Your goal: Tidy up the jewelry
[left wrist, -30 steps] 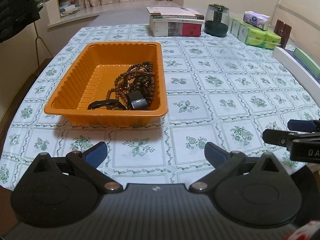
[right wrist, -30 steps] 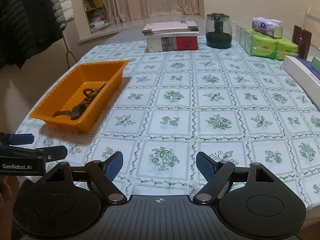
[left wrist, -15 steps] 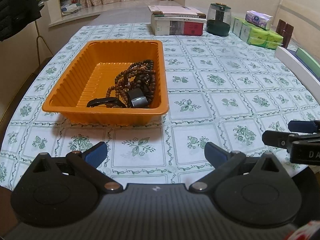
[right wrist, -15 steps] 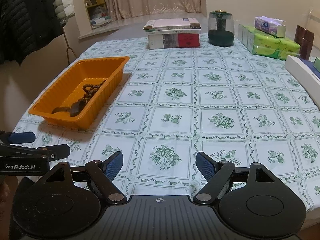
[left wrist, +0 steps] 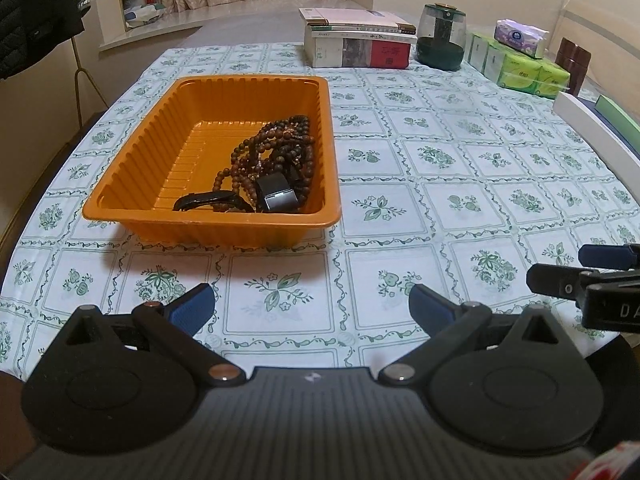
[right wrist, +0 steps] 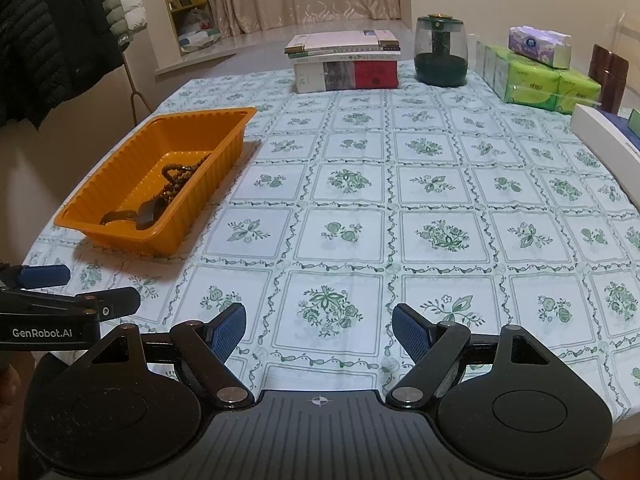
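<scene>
The beads (left wrist: 276,152) and a dark strap (left wrist: 208,201) lie in the orange tray (left wrist: 132,168) at ten o'clock on the worktop (left wrist: 460,184). Left gripper (left wrist: 310,306) and right gripper (right wrist: 318,326) hover with fingers apart, empty; the sorting looks done.

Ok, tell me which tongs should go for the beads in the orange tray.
Left, probably. The left tongs are open and empty, with the orange tray and beads straight ahead. The right tongs, also open, see the tray far off to their left.
</scene>
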The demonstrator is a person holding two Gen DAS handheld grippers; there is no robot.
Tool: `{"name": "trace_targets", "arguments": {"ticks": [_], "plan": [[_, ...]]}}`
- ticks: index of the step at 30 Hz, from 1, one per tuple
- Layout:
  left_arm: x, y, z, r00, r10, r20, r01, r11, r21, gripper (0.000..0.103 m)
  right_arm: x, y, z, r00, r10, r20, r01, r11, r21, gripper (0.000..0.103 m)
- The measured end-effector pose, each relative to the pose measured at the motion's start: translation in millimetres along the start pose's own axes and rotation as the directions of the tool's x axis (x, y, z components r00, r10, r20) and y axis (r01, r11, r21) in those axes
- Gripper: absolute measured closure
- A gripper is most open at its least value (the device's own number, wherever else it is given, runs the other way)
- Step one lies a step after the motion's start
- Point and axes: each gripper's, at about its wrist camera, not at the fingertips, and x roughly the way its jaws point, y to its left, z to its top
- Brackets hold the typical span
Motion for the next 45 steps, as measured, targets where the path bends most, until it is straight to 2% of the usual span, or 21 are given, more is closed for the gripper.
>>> {"name": "trace_targets", "arguments": {"ticks": [45], "plan": [[2.1, -0.3, 0.8, 1.0, 0.002, -0.003, -0.002, 1.0, 0.006, 0.0, 3.1, -0.5, -2.1, 1.0, 0.001, -0.005, -0.001, 1.0, 0.0, 0.023]]}}
